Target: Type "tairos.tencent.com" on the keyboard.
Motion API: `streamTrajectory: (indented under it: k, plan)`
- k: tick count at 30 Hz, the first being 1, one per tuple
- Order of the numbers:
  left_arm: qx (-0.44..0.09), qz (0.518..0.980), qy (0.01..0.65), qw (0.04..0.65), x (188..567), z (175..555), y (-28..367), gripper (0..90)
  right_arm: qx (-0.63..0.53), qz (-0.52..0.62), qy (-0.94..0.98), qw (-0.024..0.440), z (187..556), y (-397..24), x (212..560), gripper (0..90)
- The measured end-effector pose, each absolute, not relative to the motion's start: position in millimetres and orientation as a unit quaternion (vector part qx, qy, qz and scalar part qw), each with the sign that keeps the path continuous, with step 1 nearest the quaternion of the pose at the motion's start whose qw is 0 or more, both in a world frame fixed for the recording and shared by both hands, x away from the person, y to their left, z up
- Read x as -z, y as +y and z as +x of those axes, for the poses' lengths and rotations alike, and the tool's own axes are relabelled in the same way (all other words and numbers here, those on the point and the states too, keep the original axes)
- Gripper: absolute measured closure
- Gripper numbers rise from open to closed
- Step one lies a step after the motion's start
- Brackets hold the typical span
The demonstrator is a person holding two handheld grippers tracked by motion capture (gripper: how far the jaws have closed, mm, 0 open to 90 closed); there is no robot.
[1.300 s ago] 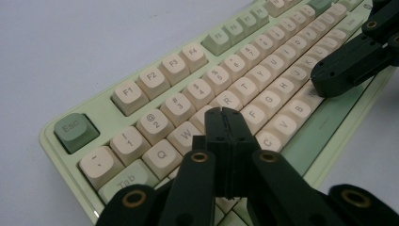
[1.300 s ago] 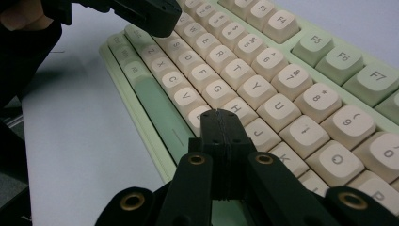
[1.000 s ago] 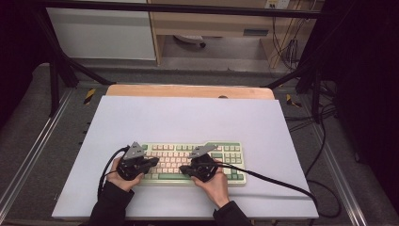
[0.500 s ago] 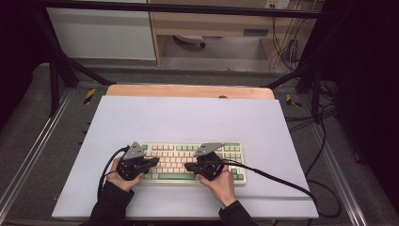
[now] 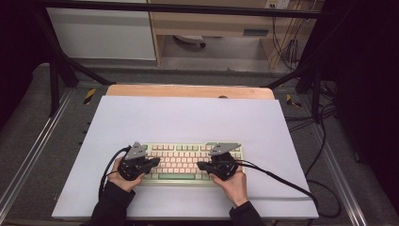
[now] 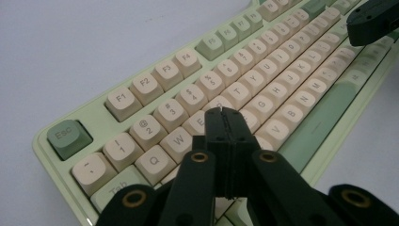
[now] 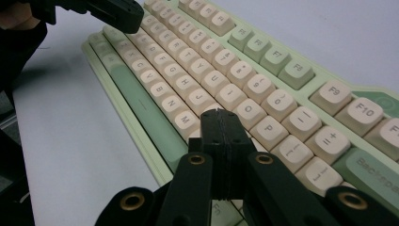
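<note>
lab-like recording bay: black metal frame [image 5: 56,70], loose cables [image 5: 324,155], white-covered table [image 5: 188,117].

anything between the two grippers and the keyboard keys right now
Nothing visible. The left gripper hangs shut over the keys near E and R, the right gripper shut near L, both directly above the keyboard with only open space beneath the tips.
</note>
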State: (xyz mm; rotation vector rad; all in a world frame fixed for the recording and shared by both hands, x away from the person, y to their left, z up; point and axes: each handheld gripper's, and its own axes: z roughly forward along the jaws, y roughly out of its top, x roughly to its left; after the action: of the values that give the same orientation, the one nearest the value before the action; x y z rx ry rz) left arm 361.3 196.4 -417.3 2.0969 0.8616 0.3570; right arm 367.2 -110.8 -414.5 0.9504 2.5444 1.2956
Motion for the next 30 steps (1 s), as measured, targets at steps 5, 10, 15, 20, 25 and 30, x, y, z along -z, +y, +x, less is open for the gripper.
streamTrajectory:
  k: [5, 10, 15, 20, 25, 30]
  plan:
    - [-0.141, 0.833, 0.341, 0.412, 415.9, 361.8, 193.4, 89.8, -0.429, 0.319, 0.842, 0.067, 365.8, -117.7, 414.9, 90.0]
    - [-0.143, 0.836, 0.337, 0.41, 414.1, 362.0, 188.7, 89.8, -0.433, 0.32, 0.84, 0.07, 364.6, -122.6, 413.9, 90.0]
    - [-0.145, 0.836, 0.333, 0.411, 411.3, 363.7, 182.6, 89.8, -0.434, 0.32, 0.839, 0.072, 364.4, -124.6, 413.5, 90.0]
    - [-0.145, 0.838, 0.331, 0.409, 411.0, 366.5, 176.1, 89.8, -0.434, 0.321, 0.839, 0.071, 364.0, -125.1, 413.8, 90.0]
    - [-0.144, 0.839, 0.333, 0.405, 412.8, 371.2, 169.7, 89.8, -0.434, 0.32, 0.839, 0.072, 363.6, -125.2, 413.6, 90.0]
    - [-0.143, 0.84, 0.334, 0.403, 414.3, 375.8, 162.2, 89.8, -0.433, 0.322, 0.839, 0.07, 363.3, -124.9, 413.7, 90.0]
